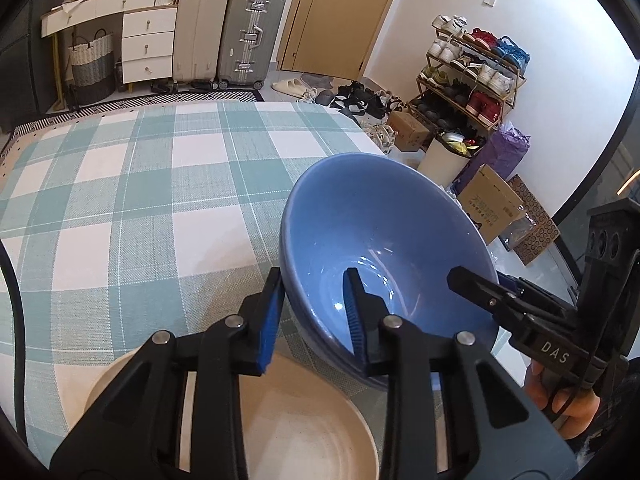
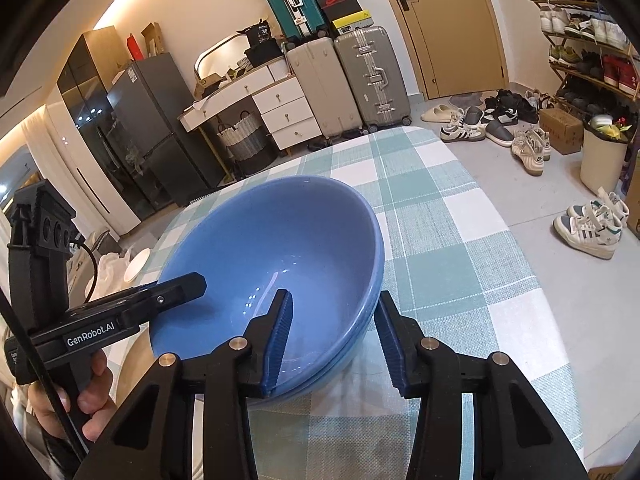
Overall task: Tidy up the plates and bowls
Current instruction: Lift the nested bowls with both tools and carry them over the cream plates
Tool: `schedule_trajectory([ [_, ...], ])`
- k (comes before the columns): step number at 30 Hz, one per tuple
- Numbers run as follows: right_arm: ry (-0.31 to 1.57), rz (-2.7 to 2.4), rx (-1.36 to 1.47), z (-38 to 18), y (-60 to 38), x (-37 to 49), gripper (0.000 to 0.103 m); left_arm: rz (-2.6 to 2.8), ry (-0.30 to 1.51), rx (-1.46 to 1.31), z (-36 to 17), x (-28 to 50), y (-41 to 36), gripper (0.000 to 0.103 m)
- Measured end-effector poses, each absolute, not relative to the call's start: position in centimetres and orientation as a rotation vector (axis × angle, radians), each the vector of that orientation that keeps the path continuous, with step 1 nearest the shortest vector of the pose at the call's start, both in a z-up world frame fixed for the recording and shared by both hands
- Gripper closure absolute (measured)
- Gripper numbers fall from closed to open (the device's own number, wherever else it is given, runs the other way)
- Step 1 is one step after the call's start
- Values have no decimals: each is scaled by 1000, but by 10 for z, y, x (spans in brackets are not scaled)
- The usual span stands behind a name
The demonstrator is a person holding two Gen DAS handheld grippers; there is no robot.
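straddling blue bowl (image 1: 384,240) rim both sides: your left gripper (image 1: 312,312) and right gripper (image 2: 332,336) fingers spread, rim between, neither clenched; cream plate (image 1: 304,420) nearer left.

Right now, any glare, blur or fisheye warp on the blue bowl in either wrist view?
Left wrist view: sharp; small white highlights on the floor of the blue bowl; tablecloth checks curve toward the frame edges; dark corner vignette. Right wrist view: also sharp; faint specular dots inside the bowl; door bows strongly; warm glow along the ceiling strip.
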State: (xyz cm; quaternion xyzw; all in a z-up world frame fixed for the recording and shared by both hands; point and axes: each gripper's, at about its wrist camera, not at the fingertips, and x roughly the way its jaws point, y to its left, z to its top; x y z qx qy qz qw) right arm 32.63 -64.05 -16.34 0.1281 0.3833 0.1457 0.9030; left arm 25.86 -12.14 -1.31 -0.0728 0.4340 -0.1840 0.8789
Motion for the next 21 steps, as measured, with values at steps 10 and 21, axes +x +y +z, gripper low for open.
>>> schedule_trajectory([
  [10, 756, 299, 241, -144, -637, 312, 59, -397, 864, -145, 10, 241, -116, 76],
  [21, 702, 308, 212, -115, -624, 284, 59, -398, 811, -139, 45, 206, -100, 76],
])
